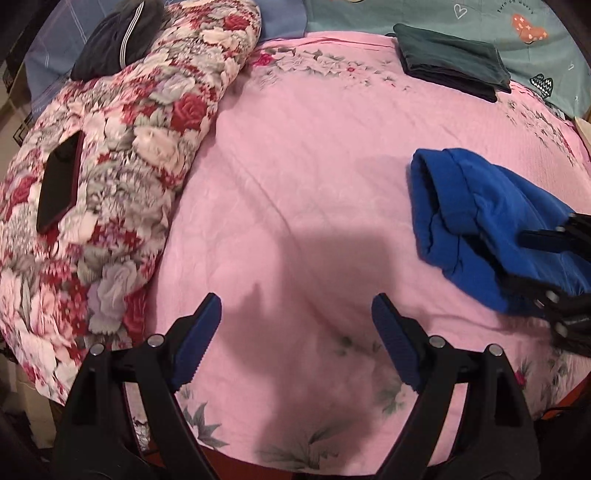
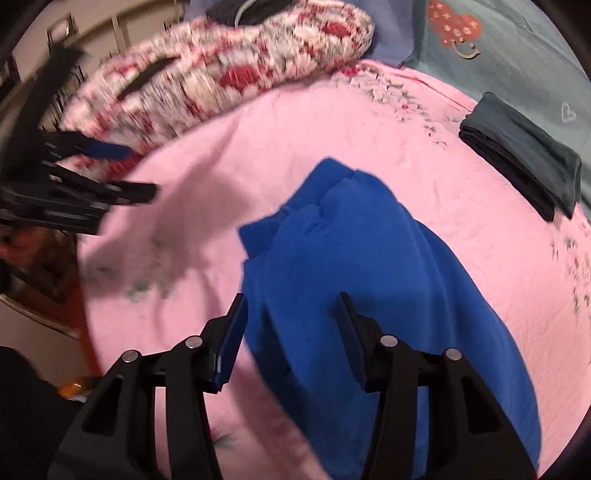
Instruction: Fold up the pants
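The blue pants (image 2: 369, 266) lie folded in a bundle on the pink bed sheet (image 2: 258, 140); in the left wrist view they (image 1: 480, 218) sit at the right. My right gripper (image 2: 291, 321) is open, its jaws either side of the near edge of the pants, one finger over the cloth; whether it touches is unclear. It shows in the left wrist view (image 1: 554, 258) at the right edge. My left gripper (image 1: 295, 325) is open and empty above the bare sheet (image 1: 314, 166), left of the pants; it appears blurred in the right wrist view (image 2: 122, 173).
A rolled floral quilt (image 1: 122, 147) lies along the left with a dark phone (image 1: 59, 184) on it and dark clothes (image 1: 114, 37) at its far end. A stack of folded dark garments (image 1: 454, 62) sits at the far right. A teal pillow (image 1: 480, 22) lies behind.
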A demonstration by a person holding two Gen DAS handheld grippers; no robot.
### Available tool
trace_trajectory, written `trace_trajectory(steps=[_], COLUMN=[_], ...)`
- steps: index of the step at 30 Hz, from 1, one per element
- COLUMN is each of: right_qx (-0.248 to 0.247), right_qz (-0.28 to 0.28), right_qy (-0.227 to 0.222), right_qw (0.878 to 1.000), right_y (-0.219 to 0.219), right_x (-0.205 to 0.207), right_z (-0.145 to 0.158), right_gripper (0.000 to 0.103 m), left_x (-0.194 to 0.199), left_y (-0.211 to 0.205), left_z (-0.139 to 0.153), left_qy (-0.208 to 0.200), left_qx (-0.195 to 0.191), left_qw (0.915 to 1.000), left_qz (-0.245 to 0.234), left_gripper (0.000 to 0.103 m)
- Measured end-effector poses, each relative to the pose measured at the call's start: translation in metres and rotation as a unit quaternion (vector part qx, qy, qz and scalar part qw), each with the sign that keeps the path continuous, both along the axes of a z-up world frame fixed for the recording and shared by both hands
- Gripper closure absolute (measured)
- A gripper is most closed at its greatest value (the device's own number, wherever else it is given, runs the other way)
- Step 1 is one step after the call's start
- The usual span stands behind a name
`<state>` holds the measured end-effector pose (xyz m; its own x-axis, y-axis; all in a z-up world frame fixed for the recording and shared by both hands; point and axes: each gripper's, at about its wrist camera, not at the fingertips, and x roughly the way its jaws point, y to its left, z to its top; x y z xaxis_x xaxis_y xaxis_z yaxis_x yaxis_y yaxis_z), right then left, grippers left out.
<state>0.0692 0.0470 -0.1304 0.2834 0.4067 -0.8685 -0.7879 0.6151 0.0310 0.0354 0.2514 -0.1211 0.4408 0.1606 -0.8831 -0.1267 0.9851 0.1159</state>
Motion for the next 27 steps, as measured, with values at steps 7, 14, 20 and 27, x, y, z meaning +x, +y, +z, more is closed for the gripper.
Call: trace_trajectory(steps=[7, 14, 20, 27], right_qx=[0.122, 0.076, 0.083, 0.034], right_qz=[-0.073, -0.056, -0.094, -0.116], right_qy=[0.090, 0.078, -0.026, 0.057], right_qw=[0.986, 0.992, 0.992, 0.991], right_y=[-0.017, 0.012, -0.002, 0.004], right_x=[0.022, 0.004, -0.005, 0.039], right_z=[0.026, 0.003, 0.023, -0.016], right_gripper=[0.101, 0.100, 0.048, 0.100], left_x=[-0.017, -0.008, 0.001, -0.002], left_y=[0.022, 0.010, -0.005, 0.000], left_z=[-0.003, -0.001, -0.002, -0.005], left_qy=[-0.003, -0.007, -0.008, -0.011], left_qx=[-0.019, -0.023, -0.008, -0.028], left_qw=[0.9996, 0.9996, 0.9989, 0.9993], left_qz=[0.020, -0.014, -0.047, -0.020], left_gripper=[0.017, 0.017, 0.014, 0.014])
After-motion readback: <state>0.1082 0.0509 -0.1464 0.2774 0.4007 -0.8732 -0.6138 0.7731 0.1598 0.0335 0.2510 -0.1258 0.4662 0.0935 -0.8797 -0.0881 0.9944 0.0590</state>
